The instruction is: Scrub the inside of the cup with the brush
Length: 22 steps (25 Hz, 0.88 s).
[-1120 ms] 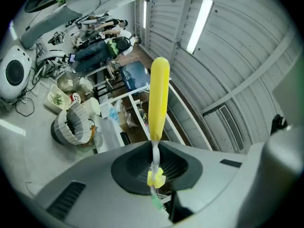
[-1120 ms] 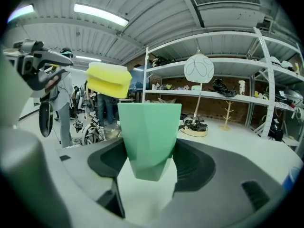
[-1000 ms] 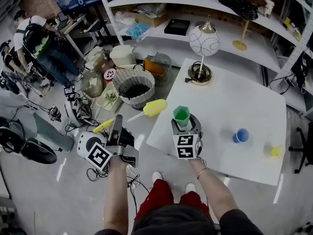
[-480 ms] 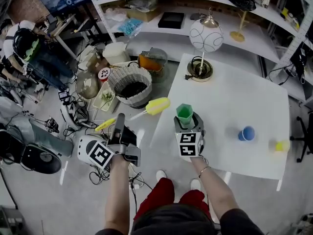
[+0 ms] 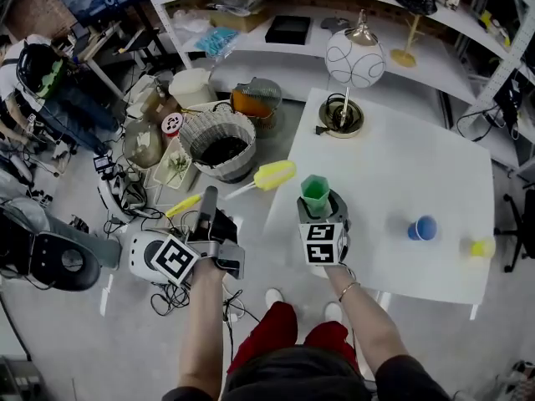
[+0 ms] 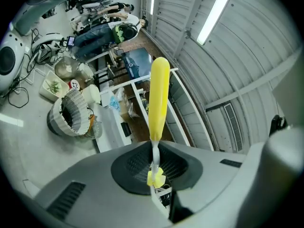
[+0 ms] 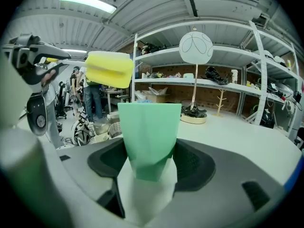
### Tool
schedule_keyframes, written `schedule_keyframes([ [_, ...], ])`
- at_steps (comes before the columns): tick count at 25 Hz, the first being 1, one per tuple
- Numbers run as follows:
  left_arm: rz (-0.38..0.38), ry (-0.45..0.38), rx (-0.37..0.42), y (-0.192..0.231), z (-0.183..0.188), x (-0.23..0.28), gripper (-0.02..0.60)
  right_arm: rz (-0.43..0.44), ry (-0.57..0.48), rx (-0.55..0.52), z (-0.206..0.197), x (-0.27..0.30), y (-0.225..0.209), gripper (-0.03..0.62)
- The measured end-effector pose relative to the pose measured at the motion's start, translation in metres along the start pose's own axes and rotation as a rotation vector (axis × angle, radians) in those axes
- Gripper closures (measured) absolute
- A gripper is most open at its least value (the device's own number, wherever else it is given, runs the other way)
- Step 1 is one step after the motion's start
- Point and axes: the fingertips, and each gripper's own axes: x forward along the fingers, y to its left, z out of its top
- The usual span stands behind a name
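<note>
My right gripper [image 5: 320,210] is shut on a green cup [image 5: 314,194] and holds it upright over the near left edge of the white table [image 5: 410,174]; the green cup [image 7: 148,137] fills the right gripper view between the jaws. My left gripper [image 5: 206,210] is shut on the yellow handle [image 5: 182,205] of a brush, out over the floor to the left of the table. The brush's yellow sponge head [image 5: 274,175] points up and right, just left of the cup and apart from it. The sponge head [image 6: 158,98] stands tall in the left gripper view, and the same sponge head [image 7: 109,69] appears left of the cup.
A blue cup [image 5: 421,227] and a small yellow object [image 5: 477,247] sit on the table's right side; a globe lamp [image 5: 352,65] stands at its far edge. A woven basket [image 5: 219,143], bowls and cables crowd the floor at left. Shelves [image 5: 351,15] run along the back.
The head view has shifted slightly. The brush head has edged a little closer to the cup; both grippers keep their holds.
</note>
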Motion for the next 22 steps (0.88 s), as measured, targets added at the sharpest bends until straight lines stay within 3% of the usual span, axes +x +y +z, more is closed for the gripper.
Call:
schedule_keyframes([
  [22,-0.023,0.013,-0.020,0.002,-0.001,0.009,0.540,-0.006,0.108,0.030,-0.018,0.005,-0.004,0.284],
])
